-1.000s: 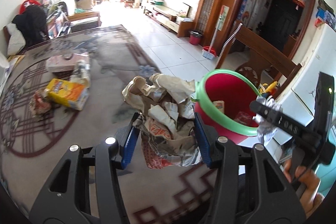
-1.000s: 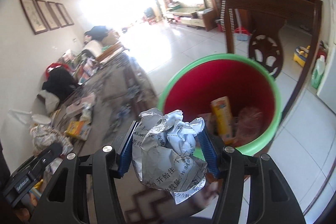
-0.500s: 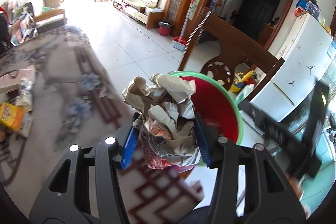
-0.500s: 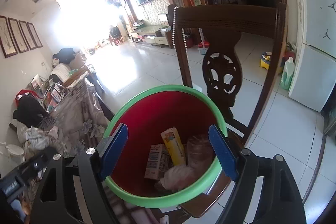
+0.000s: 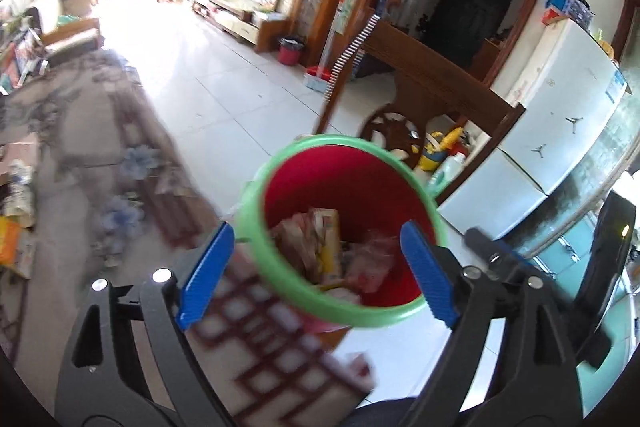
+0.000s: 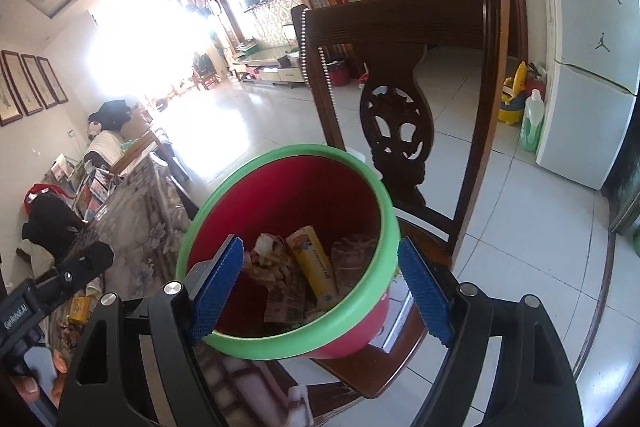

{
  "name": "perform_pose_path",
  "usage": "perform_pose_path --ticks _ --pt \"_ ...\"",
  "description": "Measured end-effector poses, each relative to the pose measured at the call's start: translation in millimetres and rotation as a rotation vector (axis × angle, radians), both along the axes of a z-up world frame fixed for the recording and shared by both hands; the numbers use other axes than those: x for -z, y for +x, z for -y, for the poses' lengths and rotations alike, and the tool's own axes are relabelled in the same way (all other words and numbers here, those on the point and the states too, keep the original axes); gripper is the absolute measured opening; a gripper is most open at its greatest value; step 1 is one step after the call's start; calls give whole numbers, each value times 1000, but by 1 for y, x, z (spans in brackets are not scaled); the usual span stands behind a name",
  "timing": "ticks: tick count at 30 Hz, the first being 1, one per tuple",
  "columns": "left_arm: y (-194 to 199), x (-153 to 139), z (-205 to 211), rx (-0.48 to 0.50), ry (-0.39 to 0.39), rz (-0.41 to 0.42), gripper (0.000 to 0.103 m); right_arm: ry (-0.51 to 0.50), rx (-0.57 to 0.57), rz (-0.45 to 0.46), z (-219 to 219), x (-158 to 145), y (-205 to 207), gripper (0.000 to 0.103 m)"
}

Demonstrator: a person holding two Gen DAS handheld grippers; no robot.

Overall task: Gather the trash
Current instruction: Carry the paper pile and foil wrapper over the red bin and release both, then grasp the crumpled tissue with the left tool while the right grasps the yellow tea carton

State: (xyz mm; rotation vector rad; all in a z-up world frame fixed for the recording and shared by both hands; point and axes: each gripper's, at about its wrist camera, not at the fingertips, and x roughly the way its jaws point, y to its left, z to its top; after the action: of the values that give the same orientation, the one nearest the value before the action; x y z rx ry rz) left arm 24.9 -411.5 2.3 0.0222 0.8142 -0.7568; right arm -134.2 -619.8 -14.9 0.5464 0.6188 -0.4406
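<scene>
Both grippers hang over the red bin (image 5: 344,195) with nothing between their blue pads: your left gripper (image 5: 316,273) has its jaws opening wide above the green rim, and your right gripper (image 6: 320,285) stands wide and empty too. The bin sits on the wooden chair (image 6: 404,75) at the table's corner, at twelve o'clock from both cameras, and inside it you can see crumpled paper (image 6: 272,267), a yellow carton (image 6: 316,267) and a clear wrapper lying loose. Judging by that, the drop is done, so the step now is a clean withdrawal. Lift each gripper straight up and clear of the rim before you swing away, or a pad may catch the green edge and tip the bin off the seat. Keep the jaws wide as you go, so they are ready for the next piece. More trash waits on the patterned tablecloth (image 5: 92,131) at about nine o'clock in the left view, including a yellow packet (image 5: 9,241) near the edge; take one hand there at a time so the two tools do not cross.
</scene>
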Motion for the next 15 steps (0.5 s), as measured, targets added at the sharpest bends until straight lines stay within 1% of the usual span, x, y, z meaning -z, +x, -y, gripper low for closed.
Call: perform_pose_path --ticks 3,5,7,8,9,12,14,15 --pt "8 4 -53 -128 27 42 90 36 -65 28 -18 -3 9 77" --pt "19 10 -93 -242 44 52 91 71 -130 38 -37 -2 18 77" --pt "36 16 -140 -379 59 46 91 80 -185 30 -58 -1 29 77" --pt "44 20 -166 -454 66 38 91 83 -214 23 -69 0 35 77" --pt "50 23 -185 -510 73 31 91 82 -250 14 -82 1 41 77" --pt "77 40 -265 -728 116 -21 91 59 -332 -19 -117 4 56 77" --pt "89 53 -298 -810 149 -61 91 51 -368 -37 -133 8 64 77" --pt "99 63 -317 -836 164 -102 91 50 -384 -48 -141 12 68 77"
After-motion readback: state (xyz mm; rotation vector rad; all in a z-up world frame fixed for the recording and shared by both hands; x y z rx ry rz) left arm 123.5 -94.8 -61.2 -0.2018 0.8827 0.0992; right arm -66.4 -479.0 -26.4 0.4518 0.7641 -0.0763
